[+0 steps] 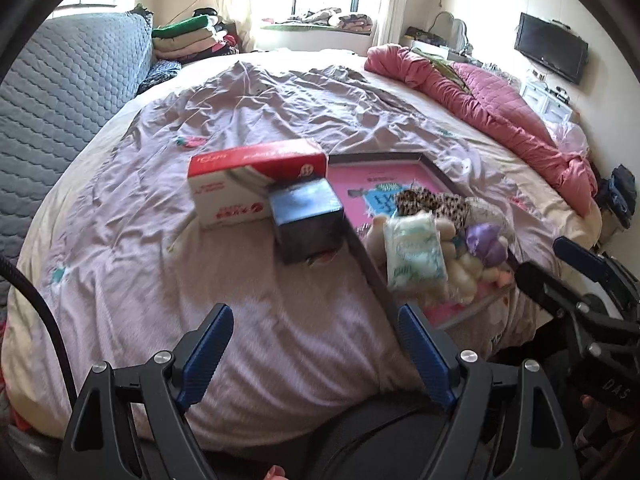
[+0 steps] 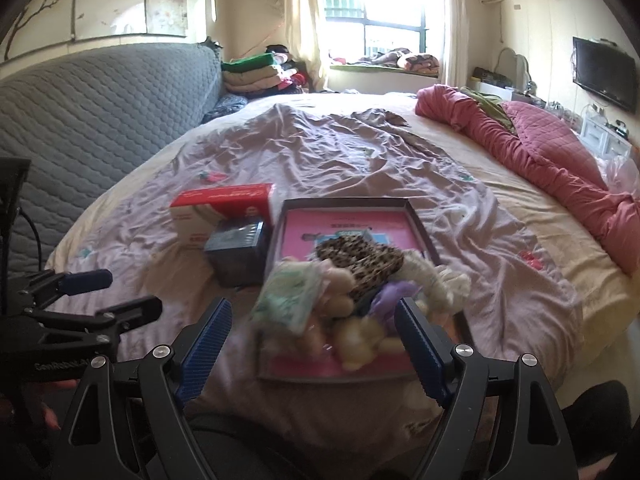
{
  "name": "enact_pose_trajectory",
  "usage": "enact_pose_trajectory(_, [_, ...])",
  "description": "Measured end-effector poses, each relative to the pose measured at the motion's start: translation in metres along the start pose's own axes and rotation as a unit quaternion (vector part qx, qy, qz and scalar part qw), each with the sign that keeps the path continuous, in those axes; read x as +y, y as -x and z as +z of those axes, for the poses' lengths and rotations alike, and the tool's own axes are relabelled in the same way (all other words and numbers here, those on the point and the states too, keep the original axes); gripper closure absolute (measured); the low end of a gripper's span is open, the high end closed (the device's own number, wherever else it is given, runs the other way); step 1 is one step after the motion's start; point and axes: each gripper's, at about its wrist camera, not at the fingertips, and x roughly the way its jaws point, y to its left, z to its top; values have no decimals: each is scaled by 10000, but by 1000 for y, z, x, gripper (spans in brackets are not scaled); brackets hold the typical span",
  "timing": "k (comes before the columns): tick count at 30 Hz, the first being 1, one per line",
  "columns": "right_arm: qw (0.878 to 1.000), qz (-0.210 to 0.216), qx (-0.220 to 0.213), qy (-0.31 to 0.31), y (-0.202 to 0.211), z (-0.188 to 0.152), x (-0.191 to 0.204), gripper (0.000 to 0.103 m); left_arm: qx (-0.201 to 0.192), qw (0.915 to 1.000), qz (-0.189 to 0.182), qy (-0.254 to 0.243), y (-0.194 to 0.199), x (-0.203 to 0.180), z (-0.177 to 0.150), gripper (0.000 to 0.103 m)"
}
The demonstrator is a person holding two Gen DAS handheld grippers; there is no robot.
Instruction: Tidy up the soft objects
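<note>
A dark-rimmed tray (image 1: pixel 400 157) (image 2: pixel 344 201) with a pink bottom lies on the bed. It holds a heap of soft items: a leopard-print cloth (image 1: pixel 432 200) (image 2: pixel 360 256), a white-and-green soft pack (image 1: pixel 416 252) (image 2: pixel 288 296), a purple piece (image 1: pixel 486 242) (image 2: pixel 388 296) and a cream plush toy (image 1: pixel 464 276) (image 2: pixel 360 340). My left gripper (image 1: pixel 314 312) (image 2: pixel 116 292) hangs open over bare sheet, left of the tray. My right gripper (image 2: pixel 314 308) (image 1: pixel 548 264) is open in front of the heap, with nothing in it.
A red-and-white carton (image 1: pixel 248 184) (image 2: pixel 216 208) and a dark blue box (image 1: pixel 306 220) (image 2: pixel 236 252) stand just left of the tray. A rumpled pink quilt (image 1: pixel 500 120) (image 2: pixel 560 160) lines the bed's right side. A grey padded headboard (image 1: pixel 60 92) stands at left.
</note>
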Motion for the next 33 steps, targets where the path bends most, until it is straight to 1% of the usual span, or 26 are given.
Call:
enact_pose_trajectory(3, [9999, -82, 8, -131, 8, -5, 1, 19, 65, 10000, 55, -19, 7, -1, -10, 19])
enact_pose_trajectory(5, [9997, -41, -11, -230, 13, -9, 0, 19, 86, 9999, 80, -21, 11, -2, -15, 19])
enact_pose_trajectory(10, [9990, -67, -19, -452, 24, -20, -6, 18, 45, 9998, 135, 139, 20, -2, -25, 19])
enact_pose_trajectory(18, [9991, 106, 108, -405, 30, -34, -1, 18, 200, 9997, 103, 80, 21, -9, -35, 19])
enact_pose_trajectory(22, [9992, 84, 171, -345, 30, -37, 2, 18, 218, 9997, 119, -14, 23, -15, -43, 19])
enact_pose_trajectory(33, [9992, 103, 213, -333, 28, -39, 5, 18, 271, 9994, 190, 75, 19, -13, -45, 19])
